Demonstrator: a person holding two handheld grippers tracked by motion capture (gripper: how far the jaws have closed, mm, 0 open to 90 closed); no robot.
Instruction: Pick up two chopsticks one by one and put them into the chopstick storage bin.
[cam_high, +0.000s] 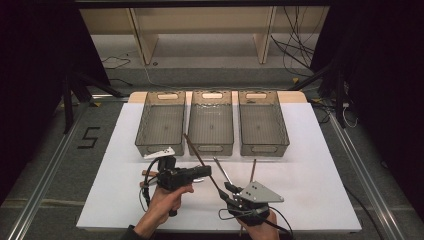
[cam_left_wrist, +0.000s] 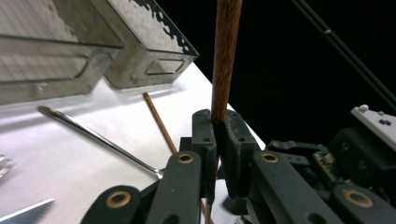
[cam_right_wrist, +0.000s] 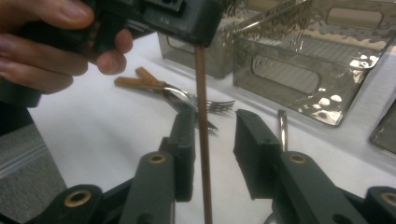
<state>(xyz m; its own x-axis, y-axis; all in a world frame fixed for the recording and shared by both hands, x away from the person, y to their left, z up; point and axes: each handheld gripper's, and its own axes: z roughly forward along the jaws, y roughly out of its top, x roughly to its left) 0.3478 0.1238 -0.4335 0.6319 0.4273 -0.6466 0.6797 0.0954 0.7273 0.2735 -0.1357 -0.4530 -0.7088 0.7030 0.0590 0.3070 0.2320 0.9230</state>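
Note:
My left gripper (cam_left_wrist: 218, 125) is shut on a brown wooden chopstick (cam_left_wrist: 226, 56) and holds it slanted above the table; in the high view this gripper (cam_high: 206, 173) is at front centre, with the chopstick (cam_high: 192, 147) running through it. My right gripper (cam_right_wrist: 215, 133) stands open around the lower part of the same chopstick (cam_right_wrist: 201, 116), which passes close to its left jaw. From above, the right gripper (cam_high: 229, 192) sits just right of the left one. A second chopstick (cam_high: 253, 170) and a metal utensil (cam_high: 222, 172) lie on the white table (cam_high: 310, 165).
Three see-through grey bins (cam_high: 161, 125) (cam_high: 211, 125) (cam_high: 262, 125) stand side by side at the back of the table. A fork (cam_right_wrist: 210, 103) with a wooden handle (cam_right_wrist: 135, 81) lies near the person's left hand (cam_high: 165, 200). Dark floor surrounds the table.

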